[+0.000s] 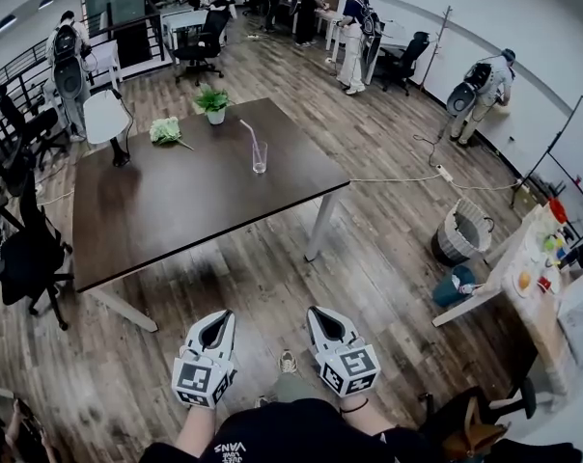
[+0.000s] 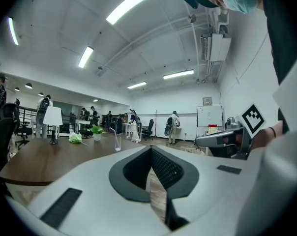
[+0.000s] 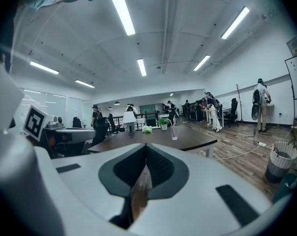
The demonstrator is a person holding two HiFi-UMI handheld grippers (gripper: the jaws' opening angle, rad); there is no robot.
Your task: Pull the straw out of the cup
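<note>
Left gripper (image 1: 217,322) is low at 7 o'clock, fingers closed on nothing. The cup (image 1: 260,158) stands up at 12 on the dark bench (image 1: 166,215), well apart from both grippers, with the straw (image 1: 250,135) inside it leaning toward 11. Right gripper (image 1: 326,316) is at 5 o'clock, fingers pinched together too, empty.

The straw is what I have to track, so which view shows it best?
The head view: the straw stands out pale against the dark table, leaning left in the cup. Both gripper views show it too, far off: a thin line in the left, thinner in the right.
</note>
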